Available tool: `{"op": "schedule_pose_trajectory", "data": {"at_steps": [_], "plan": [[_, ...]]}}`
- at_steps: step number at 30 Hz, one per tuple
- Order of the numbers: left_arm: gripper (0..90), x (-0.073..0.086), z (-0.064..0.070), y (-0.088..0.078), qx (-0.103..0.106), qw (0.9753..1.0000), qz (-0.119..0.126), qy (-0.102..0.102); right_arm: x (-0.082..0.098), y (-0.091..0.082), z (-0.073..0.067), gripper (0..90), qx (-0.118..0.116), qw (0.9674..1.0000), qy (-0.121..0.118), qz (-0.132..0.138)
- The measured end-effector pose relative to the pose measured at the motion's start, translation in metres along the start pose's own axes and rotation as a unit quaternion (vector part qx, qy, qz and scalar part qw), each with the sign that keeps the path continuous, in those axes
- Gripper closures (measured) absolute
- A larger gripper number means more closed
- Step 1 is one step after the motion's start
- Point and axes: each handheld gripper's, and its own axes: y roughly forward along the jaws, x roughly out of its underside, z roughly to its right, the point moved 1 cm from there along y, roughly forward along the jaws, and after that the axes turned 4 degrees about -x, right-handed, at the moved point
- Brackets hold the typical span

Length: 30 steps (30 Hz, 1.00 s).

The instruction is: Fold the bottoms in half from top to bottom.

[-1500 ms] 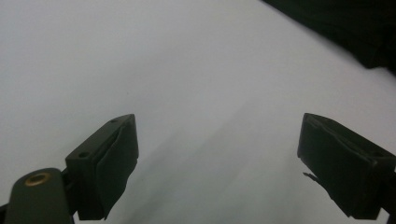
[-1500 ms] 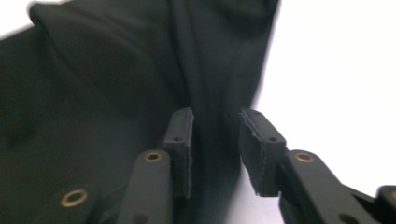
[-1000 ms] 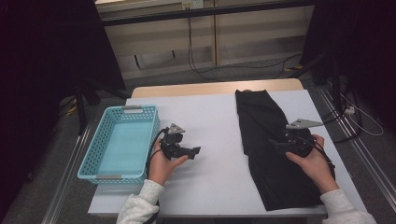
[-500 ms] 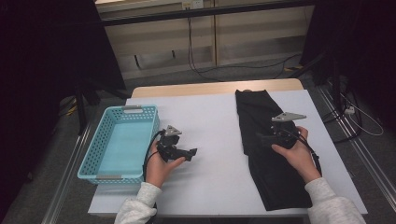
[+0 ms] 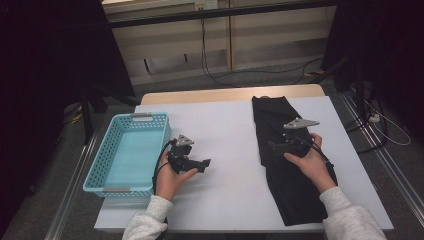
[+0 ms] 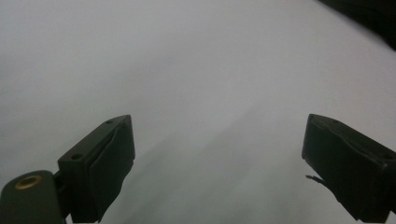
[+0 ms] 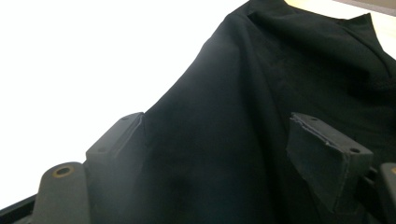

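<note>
Light is falling from above onto the white table point(image 5: 230, 150), leaving it evenly bright while the room around it is sinking into near black, and the hands are casting only soft, short shadows. In the left gripper view the tabletop is showing as a grey, blurred haze with nothing sharp but the jaws. In the right gripper view the table is blowing out to pure white while the black cloth point(image 7: 280, 116) is losing most fold detail.

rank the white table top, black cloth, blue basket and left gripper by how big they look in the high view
1. white table top
2. black cloth
3. blue basket, close to the cloth
4. left gripper
</note>
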Motion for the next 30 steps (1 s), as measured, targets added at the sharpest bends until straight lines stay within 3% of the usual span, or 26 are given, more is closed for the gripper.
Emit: {"op": "schedule_pose_trajectory", "data": {"at_steps": [12, 30], "plan": [[9.4, 0.003, -0.002, -0.003, -0.001, 1.0, -0.001, -0.004, -0.005, 0.015, -0.007, 21.2, -0.004, 0.9999, -0.007, -0.008], [9.4, 0.009, -0.004, -0.003, -0.008, 0.9999, -0.003, -0.011, -0.011, 0.053, -0.017, 25.6, -0.001, 0.9994, -0.02, -0.029]]}}
